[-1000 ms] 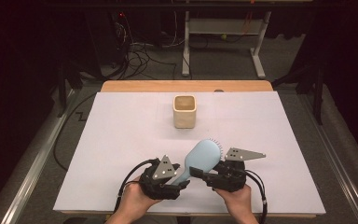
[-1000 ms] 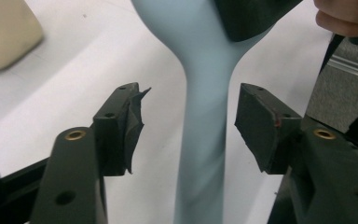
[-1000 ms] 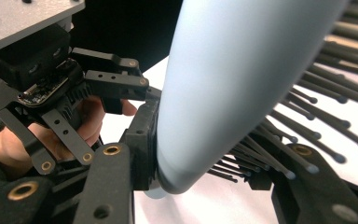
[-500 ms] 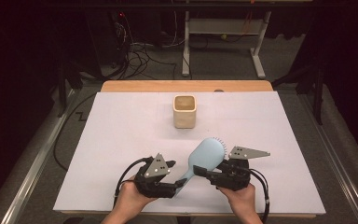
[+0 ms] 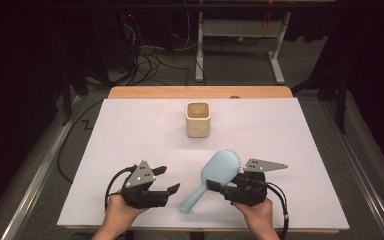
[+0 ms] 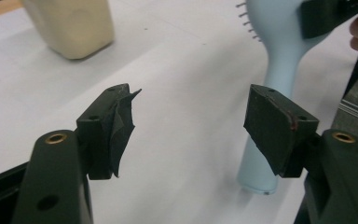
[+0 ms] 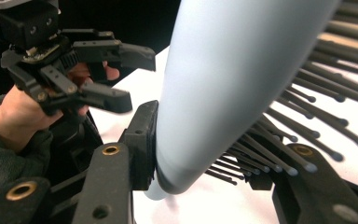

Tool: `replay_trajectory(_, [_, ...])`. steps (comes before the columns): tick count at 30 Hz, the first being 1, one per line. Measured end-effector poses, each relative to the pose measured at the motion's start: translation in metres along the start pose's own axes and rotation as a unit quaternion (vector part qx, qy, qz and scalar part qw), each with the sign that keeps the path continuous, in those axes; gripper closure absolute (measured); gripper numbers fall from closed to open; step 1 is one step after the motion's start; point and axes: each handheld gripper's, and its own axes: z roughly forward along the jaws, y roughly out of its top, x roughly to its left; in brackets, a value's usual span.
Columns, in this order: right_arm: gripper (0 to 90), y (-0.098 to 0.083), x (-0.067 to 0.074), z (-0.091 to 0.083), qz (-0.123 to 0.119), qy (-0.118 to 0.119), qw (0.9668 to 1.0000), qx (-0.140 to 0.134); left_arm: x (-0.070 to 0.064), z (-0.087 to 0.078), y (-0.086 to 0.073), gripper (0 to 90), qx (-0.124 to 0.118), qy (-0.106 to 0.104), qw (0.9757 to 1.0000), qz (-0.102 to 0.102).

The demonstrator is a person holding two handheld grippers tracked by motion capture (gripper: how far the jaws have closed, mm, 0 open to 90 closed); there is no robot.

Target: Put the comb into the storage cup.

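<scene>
1. While the right gripper [image 5: 215, 186] clamps its fingers [image 7: 142, 140] on the pale blue hairbrush [image 5: 215, 175], the brush's handle end rests on the white bench [image 5: 130, 130].
2. Fingers [image 6: 114, 126] of the left gripper [image 5: 170, 180] have just been opening and stand apart with nothing between them, just left of the handle.
3. Farther back stands a cream square cup [image 5: 198, 119], well apart.

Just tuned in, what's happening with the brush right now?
The right gripper is shut on the light blue hairbrush, clamped where the head meets the handle, bristles facing away from the person. The left gripper has just been opening its jaws and has drawn off to the left; nothing is between them. The handle tip rests on the white table. The beige cup stands untouched farther back.
</scene>
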Motion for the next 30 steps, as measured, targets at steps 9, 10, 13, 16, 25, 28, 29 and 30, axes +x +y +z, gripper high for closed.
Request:
replay_trajectory(9, [54.9, -0.001, 0.000, 0.000, 0.002, 0.003, 1.0000, 0.003, 0.014, -0.019, -0.009, 32.0, -0.017, 0.029, 0.9994, -0.010])
replay_trajectory(10, [54.9, -0.001, 0.000, 0.000, 0.003, 0.003, 1.0000, 0.002, 0.015, -0.022, -0.010, 31.8, -0.021, 0.033, 0.9992, -0.012])
replay_trajectory(13, [54.9, 0.000, 0.000, -0.001, 0.003, 0.002, 1.0000, 0.000, 0.020, -0.028, -0.013, 31.5, -0.027, 0.040, 0.9987, -0.017])
replay_trajectory(16, [54.9, 0.000, -0.001, -0.003, 0.004, 0.001, 1.0000, -0.001, 0.025, -0.033, -0.017, 31.4, -0.032, 0.046, 0.9981, -0.026])
replay_trajectory(25, [54.9, -0.001, -0.001, -0.005, -0.003, -0.009, 1.0000, 0.001, 0.039, -0.044, -0.034, 31.3, -0.036, 0.066, 0.9962, -0.043])
replay_trajectory(28, [54.9, 0.000, -0.002, -0.006, -0.001, -0.010, 0.9999, 0.001, 0.044, -0.048, -0.040, 31.4, -0.040, 0.075, 0.9952, -0.049])
replay_trajectory(29, [54.8, 0.000, -0.002, -0.006, -0.001, -0.011, 0.9999, 0.001, 0.046, -0.050, -0.042, 31.5, -0.041, 0.079, 0.9947, -0.050])
replay_trajectory(30, [54.8, 0.000, -0.003, -0.007, -0.001, -0.012, 0.9999, 0.001, 0.048, -0.051, -0.045, 31.5, -0.044, 0.085, 0.9941, -0.051])
